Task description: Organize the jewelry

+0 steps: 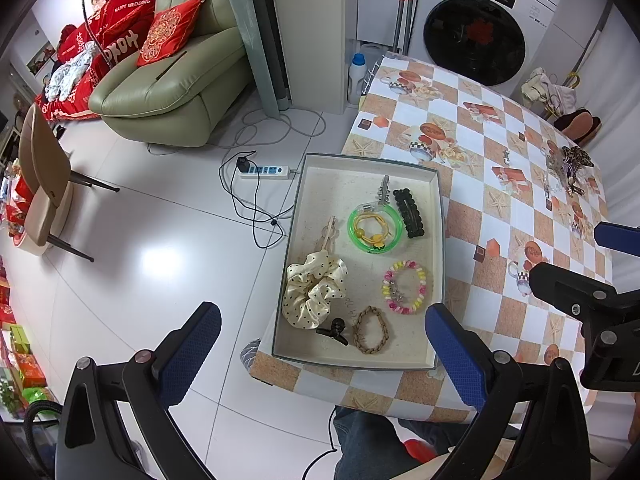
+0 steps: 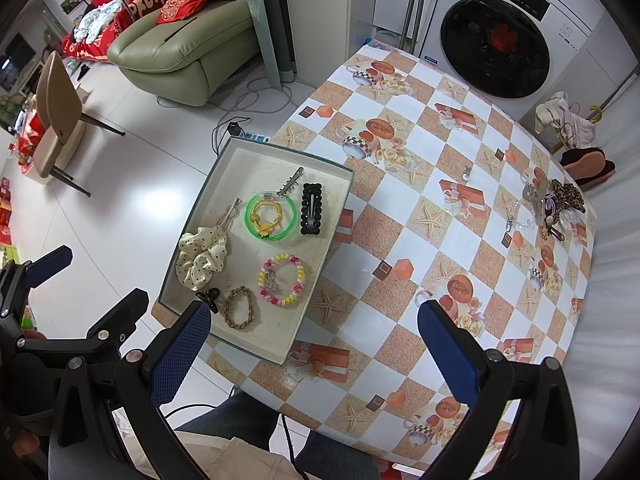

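Note:
A shallow box tray (image 1: 438, 240) (image 2: 320, 280) sits at the table's left edge. It holds a polka-dot scrunchie (image 1: 312, 292) (image 2: 202, 256), a green bangle (image 1: 375, 229) (image 2: 271, 216) with a yellow hair tie inside, a black beaded clip (image 1: 409, 213) (image 2: 311, 209), a pink-yellow bead bracelet (image 1: 405, 287) (image 2: 282, 280), a braided bracelet (image 1: 371, 330) (image 2: 239, 307), a small black claw clip (image 1: 334, 330) (image 2: 209, 297) and a silver clip (image 1: 384, 190). A pile of loose jewelry (image 1: 568, 172) (image 2: 548, 208) lies at the table's far right. My left gripper (image 1: 324, 356) and right gripper (image 2: 316, 352) hover open and empty above the near edge.
The table has a checked orange-white cloth (image 2: 420, 208). A washing machine (image 2: 496, 44) stands behind it. A sofa (image 1: 172, 80), a chair (image 1: 44, 184) and a power strip with cables (image 1: 264, 172) are on the white floor at left. My legs (image 1: 360, 440) are below the table edge.

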The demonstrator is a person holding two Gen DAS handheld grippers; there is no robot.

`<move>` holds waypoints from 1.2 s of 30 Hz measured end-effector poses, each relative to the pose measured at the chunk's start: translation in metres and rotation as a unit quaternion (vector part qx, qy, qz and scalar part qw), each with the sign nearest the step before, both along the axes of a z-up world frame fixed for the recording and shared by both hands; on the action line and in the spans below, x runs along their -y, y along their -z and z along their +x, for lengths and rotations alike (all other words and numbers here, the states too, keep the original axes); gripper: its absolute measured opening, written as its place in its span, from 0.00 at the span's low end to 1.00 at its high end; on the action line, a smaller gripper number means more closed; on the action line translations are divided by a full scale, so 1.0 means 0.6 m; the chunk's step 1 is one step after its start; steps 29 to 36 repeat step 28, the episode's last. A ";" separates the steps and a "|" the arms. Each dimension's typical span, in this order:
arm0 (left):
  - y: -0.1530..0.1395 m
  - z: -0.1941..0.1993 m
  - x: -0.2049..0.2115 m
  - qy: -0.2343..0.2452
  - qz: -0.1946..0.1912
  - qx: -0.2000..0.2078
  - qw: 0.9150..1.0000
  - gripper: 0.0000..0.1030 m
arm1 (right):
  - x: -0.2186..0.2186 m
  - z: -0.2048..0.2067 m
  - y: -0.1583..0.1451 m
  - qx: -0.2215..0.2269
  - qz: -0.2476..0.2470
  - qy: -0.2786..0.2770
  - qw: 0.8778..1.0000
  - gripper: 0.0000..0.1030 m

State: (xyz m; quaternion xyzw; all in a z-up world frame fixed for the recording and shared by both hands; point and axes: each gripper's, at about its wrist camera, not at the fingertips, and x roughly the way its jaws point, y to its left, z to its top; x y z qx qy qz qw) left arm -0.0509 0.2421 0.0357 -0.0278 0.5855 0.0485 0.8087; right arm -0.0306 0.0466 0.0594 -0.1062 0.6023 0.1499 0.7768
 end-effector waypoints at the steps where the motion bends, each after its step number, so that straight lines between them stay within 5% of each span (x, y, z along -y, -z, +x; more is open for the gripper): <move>1: 0.000 0.000 0.000 0.000 0.000 0.000 1.000 1.00 | -0.002 -0.002 0.000 0.000 0.000 0.000 1.000 1.00; 36: -0.001 0.003 0.009 -0.001 0.003 -0.001 1.000 1.00 | -0.002 -0.001 0.001 -0.001 0.000 0.001 1.000 1.00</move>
